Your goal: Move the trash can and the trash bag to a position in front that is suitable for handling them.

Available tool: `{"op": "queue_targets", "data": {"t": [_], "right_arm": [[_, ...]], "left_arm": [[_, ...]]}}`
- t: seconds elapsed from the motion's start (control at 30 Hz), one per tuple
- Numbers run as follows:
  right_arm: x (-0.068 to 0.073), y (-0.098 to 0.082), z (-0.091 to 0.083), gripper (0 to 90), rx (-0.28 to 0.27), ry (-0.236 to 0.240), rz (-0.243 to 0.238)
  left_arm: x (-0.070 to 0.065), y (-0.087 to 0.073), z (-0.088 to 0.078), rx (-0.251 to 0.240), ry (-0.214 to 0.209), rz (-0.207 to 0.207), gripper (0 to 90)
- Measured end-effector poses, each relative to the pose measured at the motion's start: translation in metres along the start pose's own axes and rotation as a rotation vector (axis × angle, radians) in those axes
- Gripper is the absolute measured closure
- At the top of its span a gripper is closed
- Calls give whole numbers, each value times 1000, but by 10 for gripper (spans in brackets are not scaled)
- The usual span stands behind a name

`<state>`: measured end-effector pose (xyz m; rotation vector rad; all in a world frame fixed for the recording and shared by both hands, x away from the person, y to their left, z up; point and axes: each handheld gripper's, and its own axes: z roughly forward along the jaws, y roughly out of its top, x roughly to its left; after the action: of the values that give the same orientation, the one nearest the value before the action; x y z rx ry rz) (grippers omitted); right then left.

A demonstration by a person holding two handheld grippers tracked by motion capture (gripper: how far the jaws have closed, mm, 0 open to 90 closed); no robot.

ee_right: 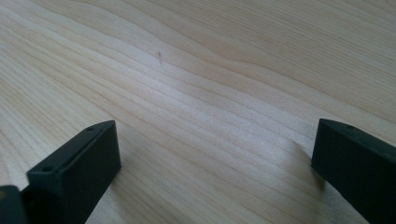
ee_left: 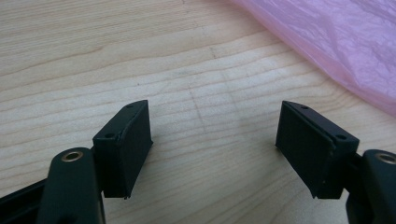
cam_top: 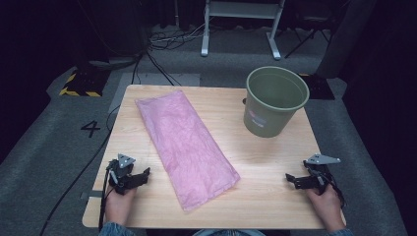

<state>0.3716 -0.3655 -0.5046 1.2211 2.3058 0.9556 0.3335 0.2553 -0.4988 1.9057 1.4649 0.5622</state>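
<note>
A pink plastic bag [cam_top: 184, 145] lies flat and slantwise across the middle of the wooden desk [cam_top: 265, 196], one end toward the far left corner, the other toward the near edge. The left gripper [cam_top: 143, 175] rests just beside its near left edge, jaws wide apart over bare wood. The right gripper [cam_top: 291, 180], well apart from it at the near right, also stands open with nothing between. A green bucket [cam_top: 273, 101] stands upright at the far right.
</note>
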Motion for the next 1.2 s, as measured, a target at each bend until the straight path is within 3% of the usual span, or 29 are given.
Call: {"op": "queue_targets", "data": {"t": [0.07, 0.17, 0.33, 0.47, 0.63, 0.7, 0.77, 0.87, 0.93, 1.1, 1.13, 1.2], "right_arm": [[0, 0, 0, 11, 0, 1, 1], [0, 0, 0, 11, 0, 0, 0], [0, 0, 0, 11, 0, -1, 0], [0, 0, 0, 12, 1, -2, 1], [0, 0, 0, 14, 1, -2, 1], [1, 0, 0, 17, 1, -7, 0], [2, 1, 0, 31, -3, -6, -1], [3, 3, 1, 95, -4, 20, -30], [6, 9, 2, 145, 15, 60, -67], [10, 18, 4, 207, 59, 69, -73], [11, 19, 4, 256, 59, 73, -77], [13, 23, 3, 398, 64, 105, -89]], "left_arm": [[1, 6, -4, -40, -27, -26, 282], [-4, 21, -9, -72, -67, -22, 284], [-13, 37, -3, -67, -80, 6, 282], [-22, 52, 17, -21, -74, 22, 279], [-28, 58, 37, 45, -82, 13, 289], [-33, 59, 41, 66, -99, 39, 366], [-38, 60, 43, 67, -91, 62, 439], [-37, 61, 49, 83, -95, 33, 473], [-35, 62, 54, 92, -101, 7, 437], [-37, 65, 59, 97, -74, 24, 432], [-39, 66, 59, 94, -56, 59, 476], [-45, 65, 59, 88, -29, 117, 691]]}}
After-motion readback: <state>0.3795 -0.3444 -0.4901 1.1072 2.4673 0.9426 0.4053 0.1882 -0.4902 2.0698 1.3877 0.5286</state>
